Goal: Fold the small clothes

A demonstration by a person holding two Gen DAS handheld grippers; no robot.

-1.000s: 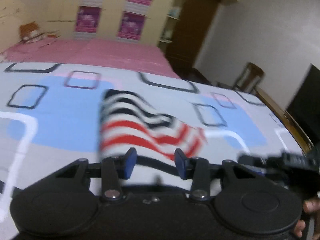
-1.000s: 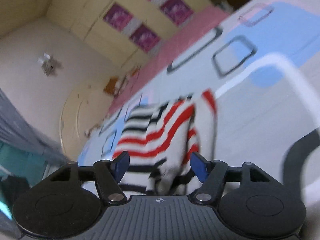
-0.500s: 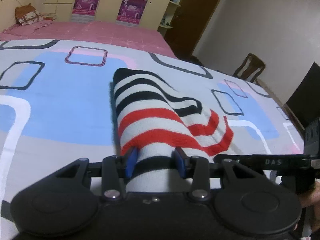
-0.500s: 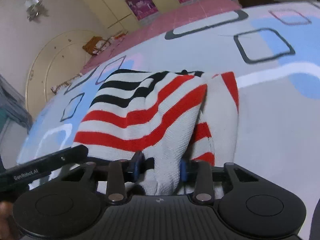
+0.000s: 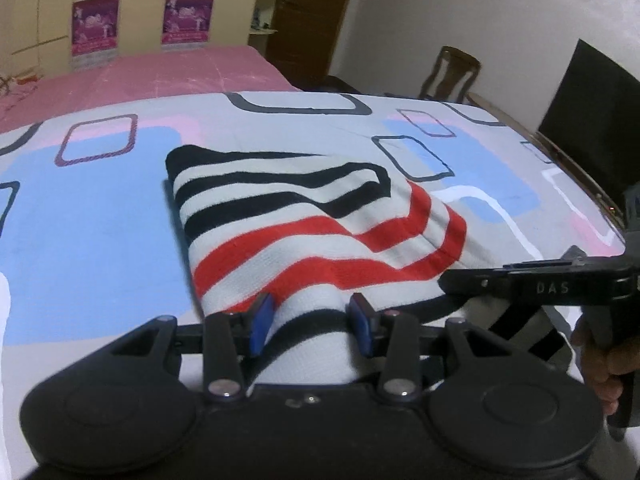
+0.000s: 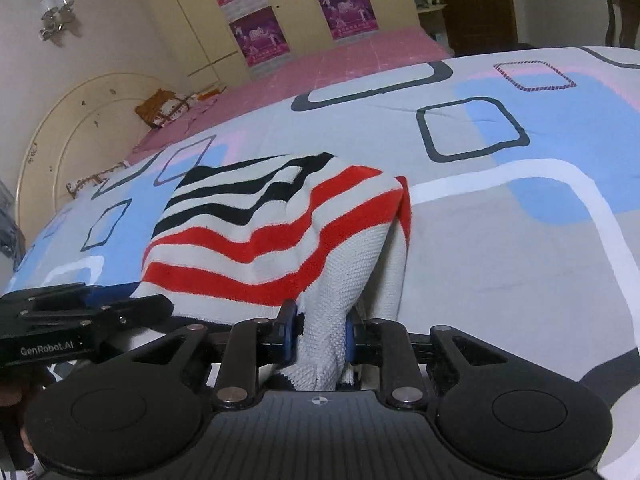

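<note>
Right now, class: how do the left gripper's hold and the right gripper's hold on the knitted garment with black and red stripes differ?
The left gripper clamps a broad, rounded fold with a black stripe across it; the right gripper pinches a narrow, bunched, mostly white wad. The left gripper's jaws stand wider apart; the right gripper's have just been closing. Both have blue pads and grip the striped knitted garment at its near edge over the patterned bedsheet.

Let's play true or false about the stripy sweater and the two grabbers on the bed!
1. The striped sweater has red and black stripes. True.
2. The right gripper is empty. False: its fingers, which have just been closing, pinch a bunch of the sweater.
3. The left gripper grips the sweater's near edge. True.
4. The sweater lies on a bare wooden floor. False: it lies on a bedsheet patterned with blue patches and squares.
5. Posters hang on the wardrobe doors. True.
</note>
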